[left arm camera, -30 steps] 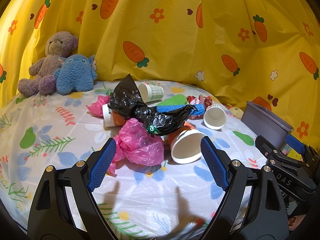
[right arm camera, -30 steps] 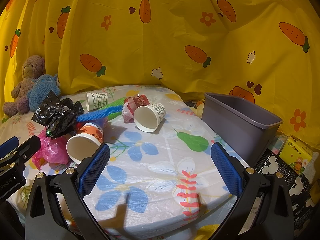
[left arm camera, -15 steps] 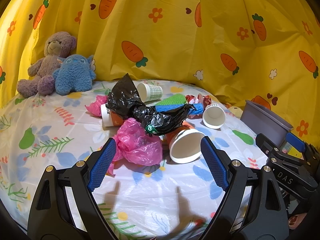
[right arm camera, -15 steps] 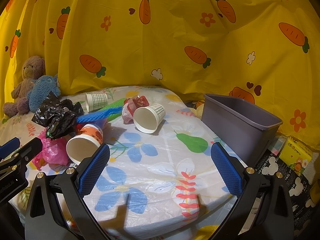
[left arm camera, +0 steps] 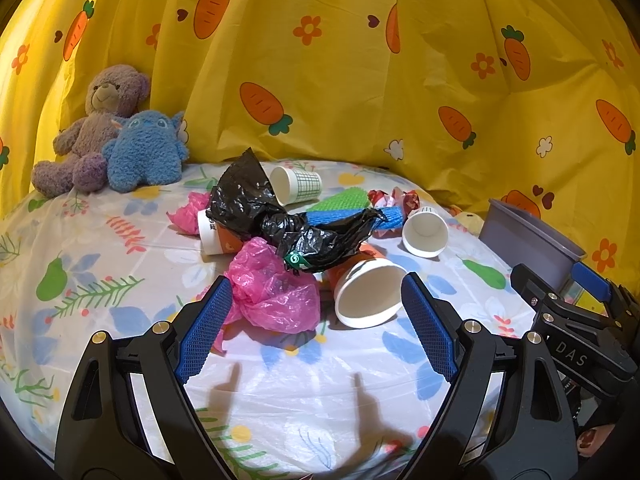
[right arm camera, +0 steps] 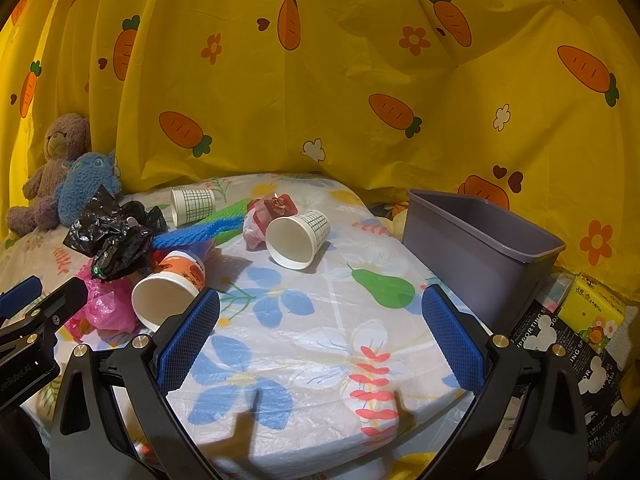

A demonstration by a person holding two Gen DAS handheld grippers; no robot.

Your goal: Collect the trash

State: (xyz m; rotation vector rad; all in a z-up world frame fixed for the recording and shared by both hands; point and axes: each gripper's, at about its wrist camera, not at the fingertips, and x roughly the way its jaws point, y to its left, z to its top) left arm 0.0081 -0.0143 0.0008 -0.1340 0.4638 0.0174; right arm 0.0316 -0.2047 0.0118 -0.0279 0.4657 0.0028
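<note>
Nothing's collected yet I think: bin [right arm camera: 480,248] looks empty, trash pile [left arm camera: 304,240] untouched, both my tongs [left arm camera: 312,332] [right arm camera: 320,340] wide open, holding nothing.

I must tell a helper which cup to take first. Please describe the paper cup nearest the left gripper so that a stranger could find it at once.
Start at the trash pile in the middle of the flowered table. At its near edge, right of the pink plastic bag, lies the orange-printed cup on its side, its wide white mouth facing the left gripper. The black bag partly covers it; the two green-checked cups lie farther back.
</note>
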